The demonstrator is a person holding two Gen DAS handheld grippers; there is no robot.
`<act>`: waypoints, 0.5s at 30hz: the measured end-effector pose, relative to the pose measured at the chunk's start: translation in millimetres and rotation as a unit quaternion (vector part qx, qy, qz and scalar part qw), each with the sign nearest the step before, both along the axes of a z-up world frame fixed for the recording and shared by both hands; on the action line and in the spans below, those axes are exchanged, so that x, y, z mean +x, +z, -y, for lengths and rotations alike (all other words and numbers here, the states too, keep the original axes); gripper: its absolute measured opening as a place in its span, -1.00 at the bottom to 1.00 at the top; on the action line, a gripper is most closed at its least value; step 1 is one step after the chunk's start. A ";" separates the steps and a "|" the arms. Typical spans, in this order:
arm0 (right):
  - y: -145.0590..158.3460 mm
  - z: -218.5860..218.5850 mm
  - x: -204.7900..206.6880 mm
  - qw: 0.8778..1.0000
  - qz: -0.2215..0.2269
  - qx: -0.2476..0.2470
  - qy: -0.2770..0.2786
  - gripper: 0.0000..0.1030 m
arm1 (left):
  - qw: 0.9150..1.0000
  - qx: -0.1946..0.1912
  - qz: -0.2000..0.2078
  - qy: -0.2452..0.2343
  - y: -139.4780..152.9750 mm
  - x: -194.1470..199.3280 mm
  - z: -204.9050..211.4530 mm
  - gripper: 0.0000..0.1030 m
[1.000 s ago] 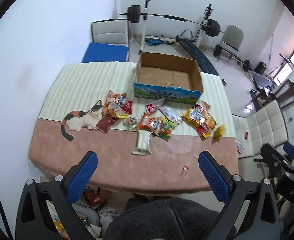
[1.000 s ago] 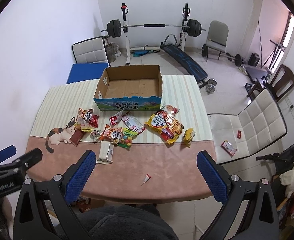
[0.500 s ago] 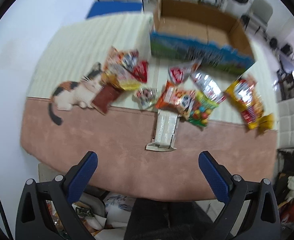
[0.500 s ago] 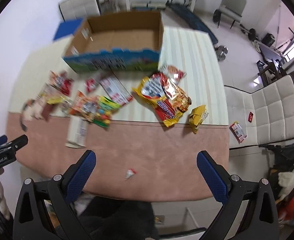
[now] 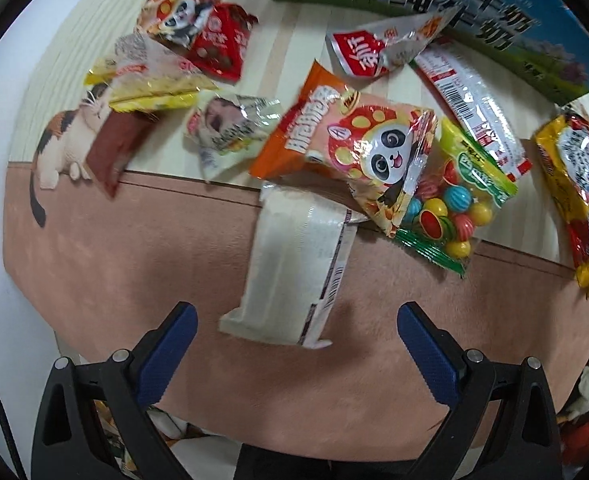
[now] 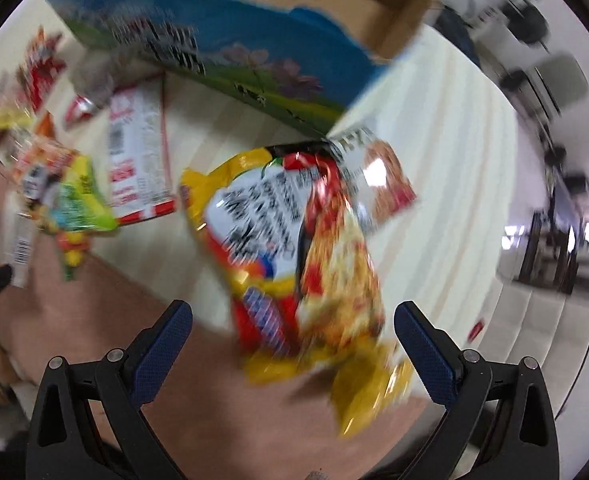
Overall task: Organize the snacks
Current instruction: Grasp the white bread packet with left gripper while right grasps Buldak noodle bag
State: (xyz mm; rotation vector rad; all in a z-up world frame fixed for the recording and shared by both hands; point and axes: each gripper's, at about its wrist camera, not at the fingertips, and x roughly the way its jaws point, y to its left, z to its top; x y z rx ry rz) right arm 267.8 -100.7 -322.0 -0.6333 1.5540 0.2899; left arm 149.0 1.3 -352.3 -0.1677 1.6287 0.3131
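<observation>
Snack packets lie spread over the table before a cardboard box. In the left wrist view my left gripper is open just short of a long white packet, with a panda packet and a bag of coloured candy balls beyond it. In the right wrist view, which is blurred, my right gripper is open close over a large yellow and red bag; a small yellow packet lies at its near end.
More packets sit at the left by a cat picture on the table cover: a red one, a yellow one, a brown one. A white chair stands past the table's right edge.
Both grippers have dropped from high above the table to close over the snacks, the left toward the white packet, the right toward the yellow and red bag. Both remain open.
</observation>
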 end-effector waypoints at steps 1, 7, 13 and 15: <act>-12.1 -1.3 5.9 1.000 -0.007 -0.007 0.012 0.99 | 1.000 0.003 -0.002 0.003 -2.1 -0.7 0.5 0.99; -66.1 8.1 30.1 0.998 -0.069 -0.003 -0.003 0.97 | 1.000 0.013 -0.005 0.018 -12.1 -5.7 -4.6 0.99; -69.5 46.8 25.1 0.965 -0.154 0.073 -0.198 0.83 | 1.000 0.005 -0.001 0.024 -14.3 -10.0 -29.9 0.99; -78.6 60.7 10.0 0.934 -0.200 0.099 -0.278 0.83 | 1.000 -0.005 0.001 0.026 -16.3 -12.1 -40.5 0.99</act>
